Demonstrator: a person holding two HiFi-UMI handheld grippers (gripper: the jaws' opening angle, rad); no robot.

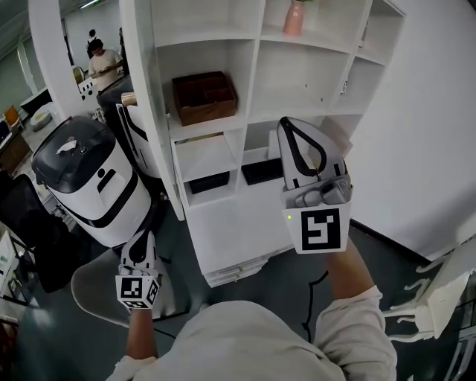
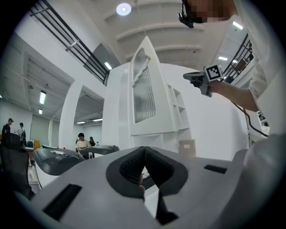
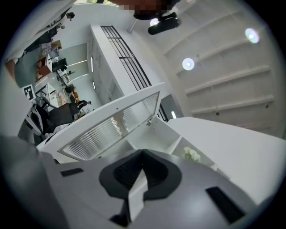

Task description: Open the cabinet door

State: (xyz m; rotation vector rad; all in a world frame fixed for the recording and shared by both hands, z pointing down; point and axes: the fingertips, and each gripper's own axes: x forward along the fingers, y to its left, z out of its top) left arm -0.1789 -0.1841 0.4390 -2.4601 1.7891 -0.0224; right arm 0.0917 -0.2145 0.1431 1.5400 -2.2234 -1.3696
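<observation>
The white shelf cabinet [image 1: 245, 231] stands in front of me. Its ribbed-glass door [image 2: 144, 91] hangs swung out from the upper part, with a small knob [image 2: 147, 57] near its top edge. The right gripper view shows the same door [image 3: 111, 127] from below, open, and the shelves behind it. My right gripper [image 1: 286, 123] is raised in front of the middle shelves, shut and empty [image 3: 143, 154], clear of the door. My left gripper [image 1: 141, 237] is held low at the left, pointing level at the cabinet. Its pads [image 2: 134, 163] meet with nothing between them.
A brown wooden box [image 1: 204, 97] and a pink vase [image 1: 295, 16] sit on the shelves, with dark items [image 1: 262, 171] lower down. A black-and-white machine [image 1: 85, 178] stands to the left. A white chair [image 1: 439, 298] is at the right. A person [image 1: 103, 63] stands far back.
</observation>
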